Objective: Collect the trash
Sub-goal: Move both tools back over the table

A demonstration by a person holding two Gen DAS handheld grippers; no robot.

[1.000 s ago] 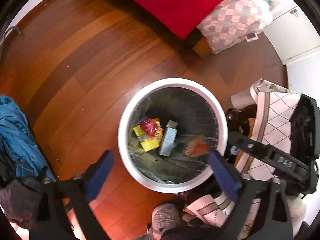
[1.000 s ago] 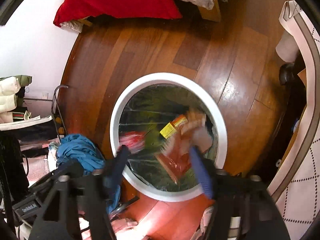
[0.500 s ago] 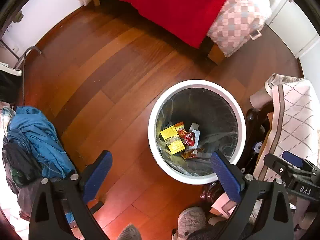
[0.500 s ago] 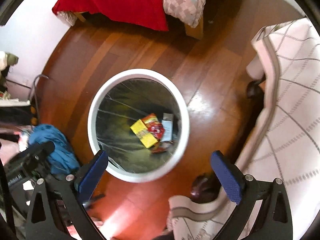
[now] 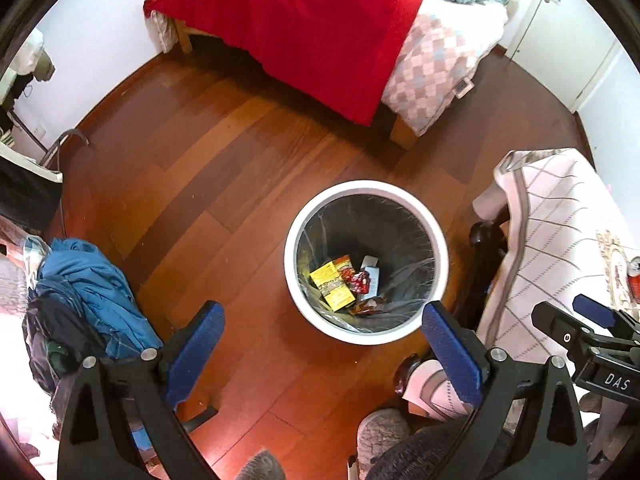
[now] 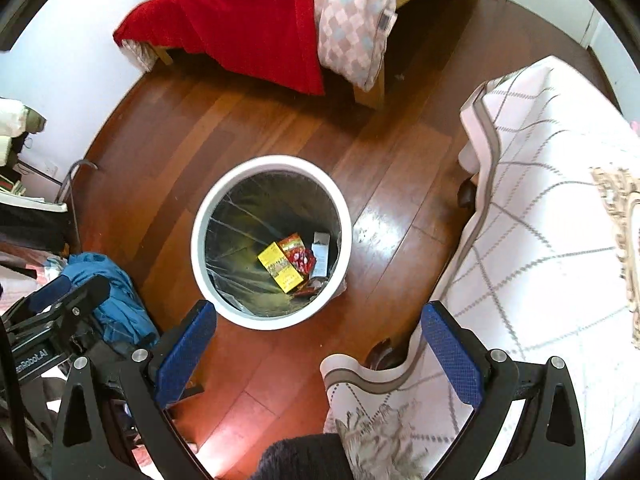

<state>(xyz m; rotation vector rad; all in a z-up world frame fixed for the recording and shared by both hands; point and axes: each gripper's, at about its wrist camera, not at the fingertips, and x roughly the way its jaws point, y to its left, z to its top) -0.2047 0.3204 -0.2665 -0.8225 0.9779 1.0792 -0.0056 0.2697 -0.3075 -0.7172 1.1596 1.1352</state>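
A white round trash bin (image 5: pixel 436 236) with a dark liner stands on the wooden floor; it also shows in the right wrist view (image 6: pixel 198 256). Inside lie a yellow box (image 5: pixel 332 286), a red wrapper (image 5: pixel 358 280), a grey carton (image 5: pixel 372 276) and a brown wrapper (image 5: pixel 366 306). The same yellow box (image 6: pixel 280 268) and red wrapper (image 6: pixel 302 258) show in the right wrist view. My left gripper (image 5: pixel 324 344) is open and empty, high above the bin's near side. My right gripper (image 6: pixel 320 344) is open and empty, high above the floor beside the bin.
A bed with a red blanket (image 5: pixel 304 32) stands at the back. A table with a white checked cloth (image 6: pixel 540 220) is on the right, with a red can (image 5: pixel 634 276) on it. Blue clothes (image 5: pixel 92 292) are piled on the left. Slippers (image 5: pixel 380 432) lie near the bottom.
Both grippers have risen well above the bin and now stand open and empty. A wrapper that was falling from the right gripper now lies in the bin.
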